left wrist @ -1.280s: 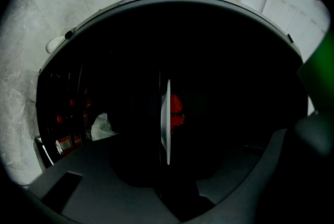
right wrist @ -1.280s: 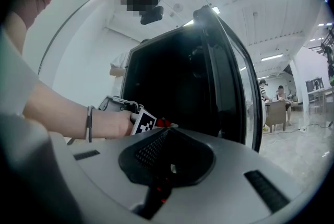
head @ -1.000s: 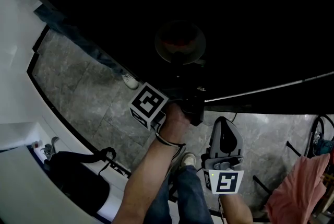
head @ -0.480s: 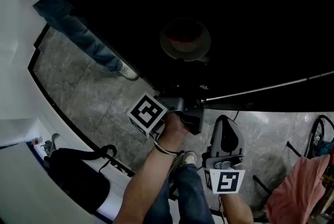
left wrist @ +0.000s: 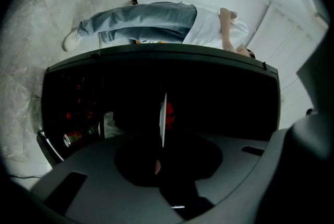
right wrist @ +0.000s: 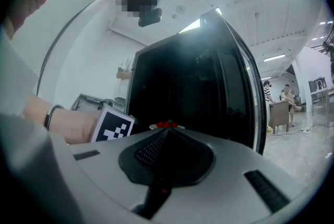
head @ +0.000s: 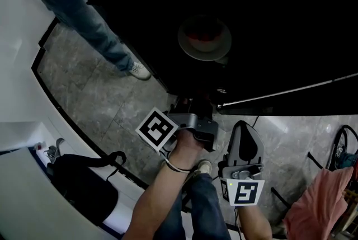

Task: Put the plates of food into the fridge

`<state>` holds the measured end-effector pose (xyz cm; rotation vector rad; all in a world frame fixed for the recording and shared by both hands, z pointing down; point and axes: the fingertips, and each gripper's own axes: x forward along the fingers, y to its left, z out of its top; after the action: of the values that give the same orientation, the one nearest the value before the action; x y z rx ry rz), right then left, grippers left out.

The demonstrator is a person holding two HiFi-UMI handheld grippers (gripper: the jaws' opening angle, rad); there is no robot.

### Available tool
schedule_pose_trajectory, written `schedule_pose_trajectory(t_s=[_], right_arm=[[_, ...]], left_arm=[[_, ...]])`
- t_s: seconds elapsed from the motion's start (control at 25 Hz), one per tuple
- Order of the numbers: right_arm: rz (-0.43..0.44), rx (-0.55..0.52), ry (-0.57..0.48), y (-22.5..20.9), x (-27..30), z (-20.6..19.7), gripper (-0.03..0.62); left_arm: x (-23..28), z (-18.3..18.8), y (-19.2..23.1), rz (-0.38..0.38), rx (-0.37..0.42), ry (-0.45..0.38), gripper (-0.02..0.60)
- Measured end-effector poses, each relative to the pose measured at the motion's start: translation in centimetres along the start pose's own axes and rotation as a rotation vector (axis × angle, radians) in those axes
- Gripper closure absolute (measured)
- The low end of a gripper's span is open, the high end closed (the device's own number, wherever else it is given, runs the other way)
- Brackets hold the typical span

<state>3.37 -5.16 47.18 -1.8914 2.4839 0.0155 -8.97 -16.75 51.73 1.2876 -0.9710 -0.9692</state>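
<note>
A white plate with red food sits inside the dark fridge. My left gripper is below it at the fridge's front edge, clear of the plate. Its jaws are closing with nothing between them. In the left gripper view the plate shows edge-on, ahead of my left gripper. My right gripper hangs lower right, shut and empty. In the right gripper view the red food peeks over my right gripper.
A person in jeans and white shoes stands left of the fridge. A black backpack lies on the floor at lower left, pink cloth at lower right. Cans and bottles stand in the fridge's side. The open door's edge runs to the right.
My left gripper has drawn back toward me, away from the plate, which stays in the fridge. The bystander's legs show further in at upper left. My right gripper has barely moved.
</note>
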Motion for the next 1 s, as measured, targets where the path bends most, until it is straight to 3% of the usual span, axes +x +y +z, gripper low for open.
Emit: schedule_pose_trajectory(t_s=[0.12, 0.36, 0.48, 0.68, 1.0], right_arm=[[0.005, 0.000, -0.003, 0.2, 0.0, 0.0, 0.583], [0.013, -0.003, -0.008, 0.7, 0.0, 0.3, 0.583], [0.020, -0.011, -0.004, 0.9, -0.1, 0.1, 0.583], [0.033, -0.018, 0.005, 1.1, 0.0, -0.4, 0.583], [0.038, -0.016, -0.005, 1.6, 0.7, 0.1, 0.583]], left_arm=[[-0.7, 0.2, 0.5, 0.016, 0.005, -0.009, 0.574], [-1.6, 0.4, 0.9, 0.012, 0.022, -0.001, 0.575], [-2.1, 0.7, 0.5, -0.003, 0.083, 0.004, 0.575], [-2.6, 1.3, -0.6, -0.016, 0.292, 0.011, 0.575], [-3.8, 2.2, -3.3, -0.037, 0.826, 0.019, 0.575]])
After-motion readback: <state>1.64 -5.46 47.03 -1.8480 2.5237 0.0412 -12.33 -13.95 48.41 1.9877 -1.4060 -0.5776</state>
